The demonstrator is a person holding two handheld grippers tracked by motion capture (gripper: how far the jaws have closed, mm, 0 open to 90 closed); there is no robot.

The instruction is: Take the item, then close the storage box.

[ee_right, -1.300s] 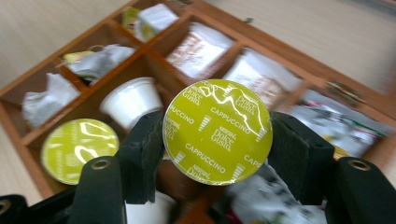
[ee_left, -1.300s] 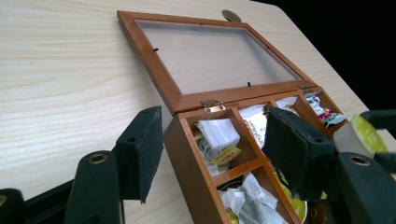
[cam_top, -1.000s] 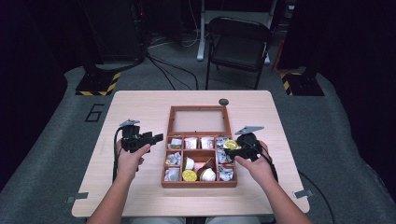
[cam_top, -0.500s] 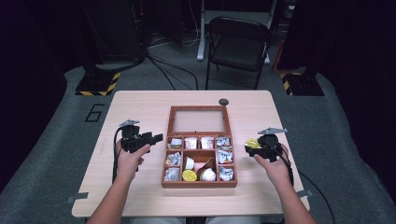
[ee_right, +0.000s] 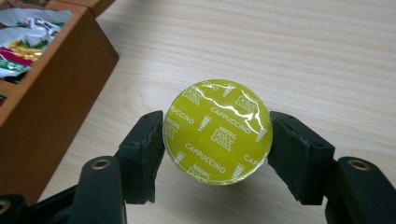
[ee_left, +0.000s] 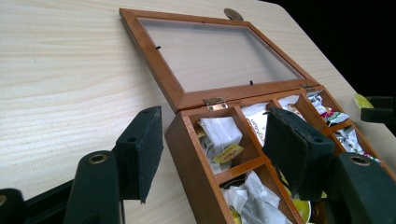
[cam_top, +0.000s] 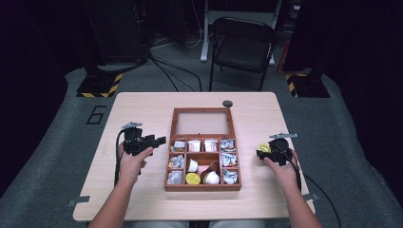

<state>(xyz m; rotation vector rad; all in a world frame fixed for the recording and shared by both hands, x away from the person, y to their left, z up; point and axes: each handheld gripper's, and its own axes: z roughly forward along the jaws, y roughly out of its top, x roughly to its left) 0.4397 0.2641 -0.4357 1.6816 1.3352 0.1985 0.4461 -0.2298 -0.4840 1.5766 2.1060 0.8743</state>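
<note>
Coffee capsule (ee_right: 217, 132), yellow-green foil lid up, pinched by its sides between the pads of the right gripper (cam_top: 269, 151); held over bare table (cam_top: 142, 109) just to the right of the wooden box (cam_top: 203, 184), clear of its wall. Probably being carried out of the box to be set down on the tabletop. Best lowered straight, foil kept level, until the base meets the wood; only then ease the jaws apart, so no drop or roll. Worth picking a spot well away from the box side and the table edge, leaving room for more capsules. Pads sit at the widest part of the rim, so no extra squeeze needed; too much could dent the foil.

Left gripper (ee_left: 212, 154) parked at the box's left end, jaws partly apart with nothing clamped: one pad outside the wall, the other above the tea bags (ee_left: 224, 140). Good kept still there, ready to steady the box, without nudging the glass lid (ee_left: 219, 53) lying open behind.
</note>
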